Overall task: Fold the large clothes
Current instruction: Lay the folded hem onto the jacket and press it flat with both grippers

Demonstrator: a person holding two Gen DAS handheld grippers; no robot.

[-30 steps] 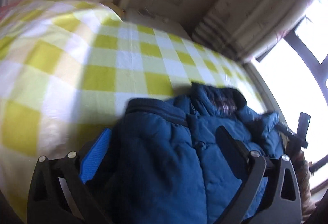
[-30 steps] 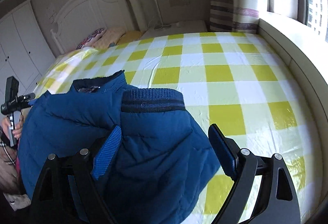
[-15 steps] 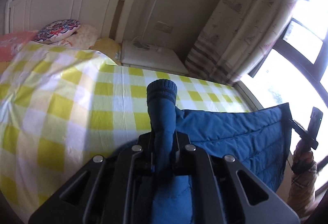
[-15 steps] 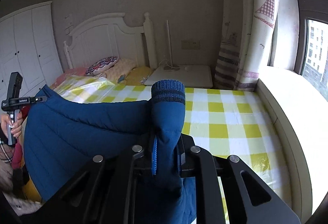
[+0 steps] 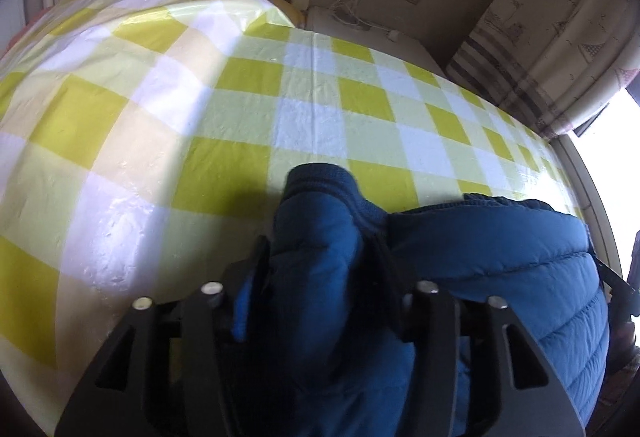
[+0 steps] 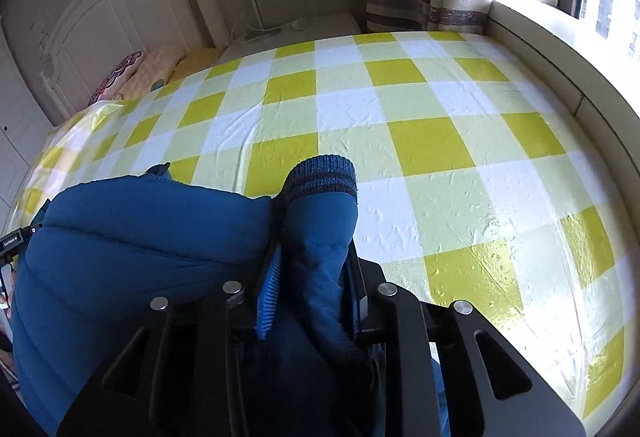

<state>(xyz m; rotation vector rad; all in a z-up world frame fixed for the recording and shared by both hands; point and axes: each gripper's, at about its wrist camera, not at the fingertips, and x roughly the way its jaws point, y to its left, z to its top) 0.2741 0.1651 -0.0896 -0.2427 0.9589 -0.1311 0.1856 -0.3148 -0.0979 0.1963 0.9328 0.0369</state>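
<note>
Both claws lowered, left claw (image 5: 316, 269), right claw (image 6: 310, 273) opening around jacket sleeves (image 6: 320, 221)

The blue puffer jacket (image 6: 132, 237) is quilted and thick, lifted over the near edge of the checked bedsheet (image 6: 420, 109). Its body hangs bunched. One sleeve (image 6: 320, 221) with a dark ribbed knit cuff (image 6: 322, 177) points toward the middle of the bedsheet; the other sleeve (image 5: 320, 233) does likewise.
</note>
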